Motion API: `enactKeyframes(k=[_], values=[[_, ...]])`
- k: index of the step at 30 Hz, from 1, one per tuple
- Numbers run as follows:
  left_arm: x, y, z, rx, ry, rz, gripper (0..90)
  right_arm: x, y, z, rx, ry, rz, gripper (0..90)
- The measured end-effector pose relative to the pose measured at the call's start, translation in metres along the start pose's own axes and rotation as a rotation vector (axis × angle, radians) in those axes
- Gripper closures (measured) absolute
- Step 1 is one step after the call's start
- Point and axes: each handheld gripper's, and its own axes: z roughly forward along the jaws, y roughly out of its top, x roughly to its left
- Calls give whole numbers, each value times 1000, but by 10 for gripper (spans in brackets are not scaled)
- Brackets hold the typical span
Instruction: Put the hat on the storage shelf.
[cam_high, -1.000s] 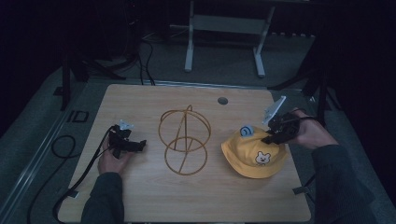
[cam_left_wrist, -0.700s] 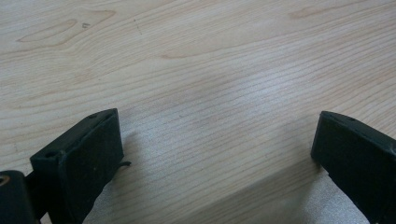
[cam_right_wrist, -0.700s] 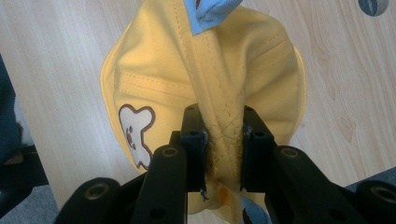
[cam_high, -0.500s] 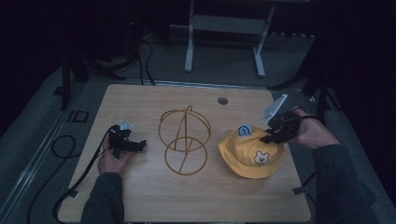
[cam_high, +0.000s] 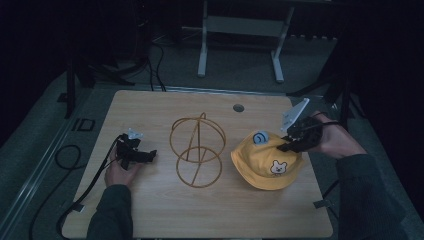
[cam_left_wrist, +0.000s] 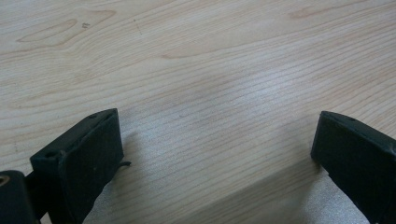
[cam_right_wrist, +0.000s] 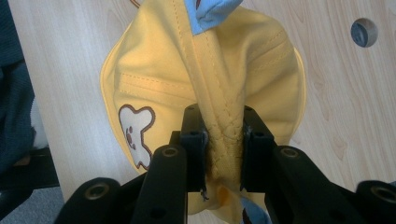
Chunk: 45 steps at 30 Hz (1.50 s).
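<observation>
The right claw (cam_high: 289, 141) is clamped on the yellow hat (cam_high: 265, 162), its jaws pinching a ridge of fabric along a stitched seam (cam_right_wrist: 223, 122). The hat spreads out ahead of that claw on the table (cam_high: 150, 215), bear patch (cam_right_wrist: 134, 133) off to one side of the jaws, a blue tab (cam_right_wrist: 210, 11) at the far end. Beyond the hat stands the wire stand (cam_high: 197, 150), apart from it. Over on the other side, the left claw (cam_high: 142, 155) sits low on the wood, jaws spread wide, bare tabletop between them (cam_left_wrist: 219, 121).
</observation>
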Motion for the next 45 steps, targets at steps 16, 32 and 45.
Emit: enactKeyframes(k=[16, 32, 45], values=[[0, 0, 0, 0, 0, 0, 20, 1, 5, -15, -62, 0, -12, 754], [0, 0, 0, 1, 0, 1, 20, 0, 10, -28, -97, -10, -14, 755], [0, 0, 0, 1, 0, 0, 20, -3, 6, -39, -125, -23, -2, 754]])
